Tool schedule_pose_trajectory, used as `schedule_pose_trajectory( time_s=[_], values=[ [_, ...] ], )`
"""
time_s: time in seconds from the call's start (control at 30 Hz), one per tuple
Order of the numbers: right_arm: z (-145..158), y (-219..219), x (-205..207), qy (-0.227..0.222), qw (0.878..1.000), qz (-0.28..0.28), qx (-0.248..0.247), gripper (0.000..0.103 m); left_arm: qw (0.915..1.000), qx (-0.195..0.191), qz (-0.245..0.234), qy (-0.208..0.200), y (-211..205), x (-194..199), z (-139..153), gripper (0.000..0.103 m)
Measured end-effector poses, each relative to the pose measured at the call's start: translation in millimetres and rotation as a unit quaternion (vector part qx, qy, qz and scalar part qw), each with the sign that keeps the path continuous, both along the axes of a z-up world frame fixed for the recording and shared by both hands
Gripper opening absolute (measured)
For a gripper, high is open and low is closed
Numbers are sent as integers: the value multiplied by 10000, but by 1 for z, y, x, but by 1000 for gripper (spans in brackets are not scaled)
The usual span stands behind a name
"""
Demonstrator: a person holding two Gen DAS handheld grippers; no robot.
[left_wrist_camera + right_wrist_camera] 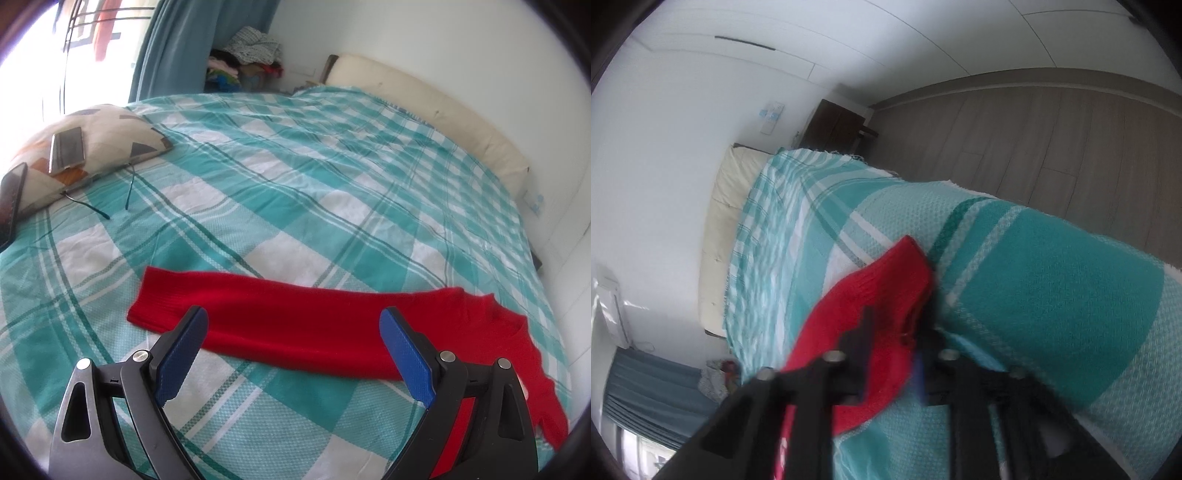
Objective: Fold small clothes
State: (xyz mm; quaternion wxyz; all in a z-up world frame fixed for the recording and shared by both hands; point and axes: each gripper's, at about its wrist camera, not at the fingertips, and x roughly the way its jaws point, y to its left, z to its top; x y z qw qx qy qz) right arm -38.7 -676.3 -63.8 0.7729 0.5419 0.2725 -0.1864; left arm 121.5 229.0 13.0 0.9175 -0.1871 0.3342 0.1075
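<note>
The left tool [293, 332] hangs wide open above the bed [332, 155], its blue pads [183, 354] spread either side of the red top's [517, 354] sleeve [280, 317] and gripping nothing; the right tool [894, 354] is blurred, but red cloth sits bunched between its fingers and it looks closed on the top at the near right, though I can't see how tight the pinch is.

The step in hand, I'd judge, is folding the sleeve in; the left tool would do well to drop onto the cuff [147, 306] at the far left end, pinch both layers, and carry it across toward the body while the right holds its end steady, so the cloth stays flat and doesn't drag on the blanket.

The top lies near the front edge of the bed; the sleeve's long axis runs left to right across the left view, cuff pointing left, body and collar off to the right, part hidden by the tool.
</note>
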Motion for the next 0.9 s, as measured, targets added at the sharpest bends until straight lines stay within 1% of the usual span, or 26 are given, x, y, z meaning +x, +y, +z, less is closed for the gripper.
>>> schedule_pose_trajectory(
  time_s=[0.07,0.1,0.17,0.2,0.3,0.33,0.4,0.5,0.53,0.57,0.6,0.63,0.67,0.7,0.73,0.77,0.83,0.9],
  values=[
    [33,14,7,-47,9980,70,-628,4,10000,10,-4,-7,0,0,0,95],
    [55,27,17,-158,9943,265,-1025,4,10000,11,-11,-11,0,1,0,95],
    [101,64,42,-363,9812,789,-1726,4,10000,17,-36,-30,-2,1,0,95],
    [121,86,56,-516,9740,1075,-1927,4,10000,25,-47,-34,-2,2,0,95],
    [170,163,102,-954,9487,2033,-2226,4,9999,46,-73,-53,-5,2,1,95],
    [183,194,118,-1044,9375,2360,-2334,4,9999,68,-77,-62,-5,2,2,95],
    [198,252,147,-1154,9160,2931,-2485,4,9998,144,-78,-84,-6,1,3,95],
    [195,338,181,-1164,8855,3675,-2595,4,9996,250,-53,-105,-7,1,5,95],
    [188,365,192,-1170,8750,3939,-2558,4,9996,265,-47,-100,-6,2,5,95],
    [180,389,200,-1174,8646,4233,-2440,7,9996,271,-40,-88,-6,3,4,95],
    [168,409,206,-1164,8541,4567,-2199,18,9996,264,-29,-76,-5,3,4,95],
    [155,427,214,-1111,8442,4902,-1863,33,9997,246,-21,-68,-4,4,3,95],
    [144,438,216,-1114,8388,5082,-1605,65,9997,219,-14,-63,-3,4,3,95],
    [138,446,214,-1220,8359,5155,-1437,69,9998,194,-8,-61,-2,4,3,95],
    [134,447,212,-1304,8340,5191,-1338,69,9998,170,-4,-65,-1,4,3,95],
    [132,445,208,-1343,8348,5185,-1274,69,9999,146,-4,-73,0,4,4,95],
    [131,428,203,-1323,8424,5069,-1258,69,9999,104,6,-95,1,4,4,95],
    [134,400,191,-1203,8505,4898,-1492,69,9999,45,18,-102,2,4,5,95]
  ],
)
